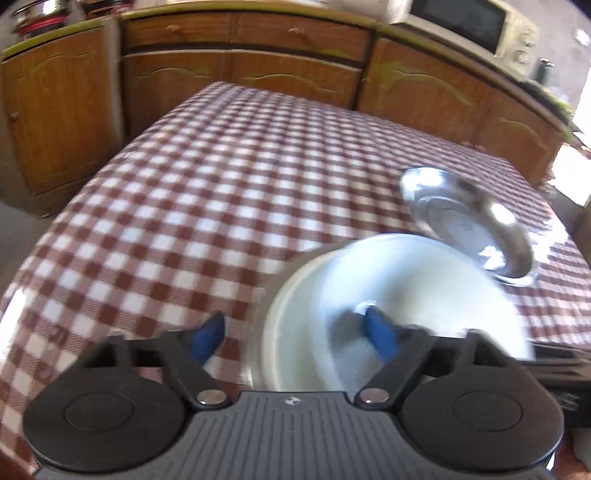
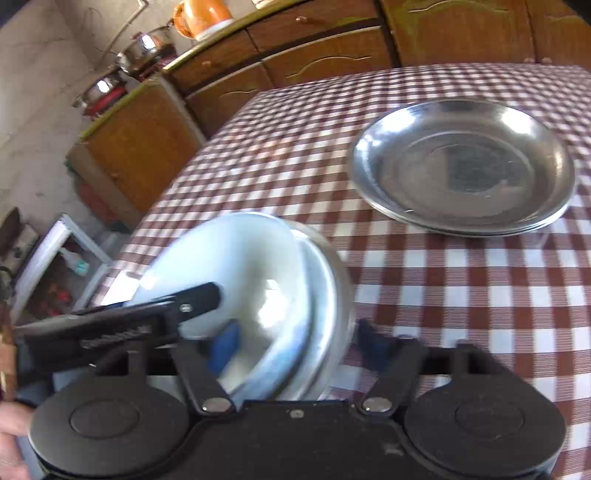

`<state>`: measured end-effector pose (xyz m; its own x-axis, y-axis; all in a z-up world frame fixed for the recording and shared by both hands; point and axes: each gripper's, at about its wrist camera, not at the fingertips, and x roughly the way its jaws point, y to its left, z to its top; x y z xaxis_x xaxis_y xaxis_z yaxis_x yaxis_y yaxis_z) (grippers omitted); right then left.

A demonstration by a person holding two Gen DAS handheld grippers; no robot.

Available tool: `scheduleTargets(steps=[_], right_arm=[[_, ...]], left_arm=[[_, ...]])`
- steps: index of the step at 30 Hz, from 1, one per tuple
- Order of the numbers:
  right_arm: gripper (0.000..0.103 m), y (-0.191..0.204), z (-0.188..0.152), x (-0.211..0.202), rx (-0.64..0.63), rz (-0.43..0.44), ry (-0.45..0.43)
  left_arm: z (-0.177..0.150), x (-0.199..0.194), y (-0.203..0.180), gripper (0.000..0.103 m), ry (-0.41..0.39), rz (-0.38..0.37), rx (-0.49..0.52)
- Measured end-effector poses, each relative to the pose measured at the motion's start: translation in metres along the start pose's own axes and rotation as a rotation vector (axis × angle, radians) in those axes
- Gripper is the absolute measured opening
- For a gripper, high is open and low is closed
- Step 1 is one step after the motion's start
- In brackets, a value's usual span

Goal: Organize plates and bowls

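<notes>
A steel bowl [image 1: 399, 295] with a pale inside sits on the checkered table; it also shows in the right wrist view [image 2: 258, 280]. My left gripper [image 1: 295, 332] is open astride the bowl's left rim, one blue finger inside, one outside. My right gripper [image 2: 299, 347] is open astride the bowl's right rim in the same way. A steel plate [image 2: 461, 166] lies on the table beyond the bowl, to the right; it also shows in the left wrist view [image 1: 469, 221]. Both views are motion-blurred.
The red-and-white checkered tablecloth [image 1: 203, 203] covers the table. Wooden cabinets [image 1: 240, 62] stand behind it, with a microwave [image 1: 465, 22] on top. Pots [image 2: 140, 51] and an orange jug [image 2: 201, 14] sit on the counter at far left.
</notes>
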<state>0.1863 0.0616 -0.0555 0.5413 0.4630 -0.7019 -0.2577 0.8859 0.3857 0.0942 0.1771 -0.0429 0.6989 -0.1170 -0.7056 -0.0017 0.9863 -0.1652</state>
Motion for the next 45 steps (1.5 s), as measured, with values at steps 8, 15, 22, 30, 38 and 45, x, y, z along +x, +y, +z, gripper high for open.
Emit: scheduleTargets(steps=[8, 15, 22, 30, 38, 45], right_arm=[[0.054, 0.002, -0.001, -0.011, 0.001, -0.040, -0.024], [0.054, 0.003, -0.007, -0.026, -0.002, -0.033, -0.026], [0.054, 0.013, -0.008, -0.049, -0.009, -0.011, -0.043], [0.054, 0.022, -0.011, -0.082, -0.016, 0.001, -0.072], [0.054, 0.019, -0.013, -0.118, 0.007, -0.013, -0.100], [0.054, 0.013, -0.021, -0.149, 0.033, -0.040, -0.126]], left_arm=[[-0.005, -0.006, 0.001, 0.061, 0.022, 0.011, -0.083], [-0.006, -0.022, -0.003, 0.060, 0.010, 0.027, -0.083], [-0.001, -0.046, -0.008, 0.060, -0.008, 0.048, -0.078], [0.001, -0.071, -0.024, 0.060, -0.035, 0.055, -0.050], [0.004, -0.090, -0.047, 0.061, -0.049, 0.036, -0.023], [-0.001, -0.100, -0.068, 0.061, -0.056, 0.006, 0.001]])
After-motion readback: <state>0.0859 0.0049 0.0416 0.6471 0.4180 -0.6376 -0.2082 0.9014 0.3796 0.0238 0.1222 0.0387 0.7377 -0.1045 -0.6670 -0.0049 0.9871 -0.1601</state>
